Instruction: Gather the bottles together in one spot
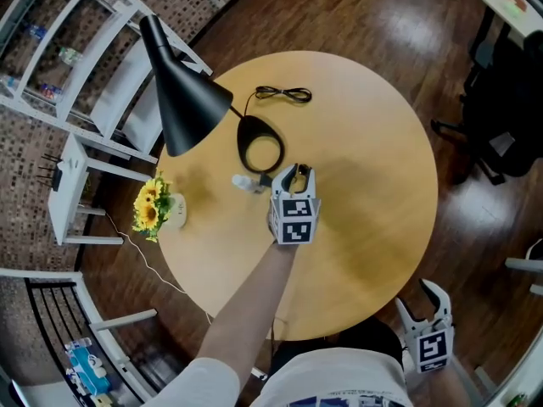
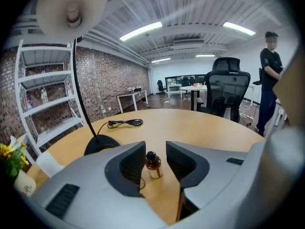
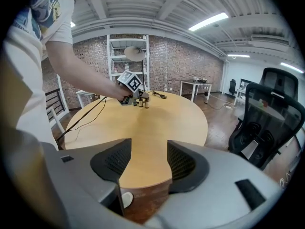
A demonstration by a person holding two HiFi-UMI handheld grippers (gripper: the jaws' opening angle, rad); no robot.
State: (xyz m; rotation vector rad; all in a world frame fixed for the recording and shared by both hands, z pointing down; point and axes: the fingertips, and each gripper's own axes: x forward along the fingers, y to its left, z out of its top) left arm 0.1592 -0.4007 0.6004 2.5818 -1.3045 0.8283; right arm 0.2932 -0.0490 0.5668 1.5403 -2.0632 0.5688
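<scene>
I hold left gripper, jaws apart, around the upright amber bottle, grouped beside other bottles; right gripper wide, empty.

No legible text anywhere (bottle label too small to read).

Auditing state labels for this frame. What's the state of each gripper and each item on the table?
brown bottle: upright on the table, capped
left gripper: open, jaws flank the brown bottle without pressing
right gripper: open, empty
desk lamp: upright, looks unlit
cable: bundled, lying flat
sunflower pot: upright
</scene>
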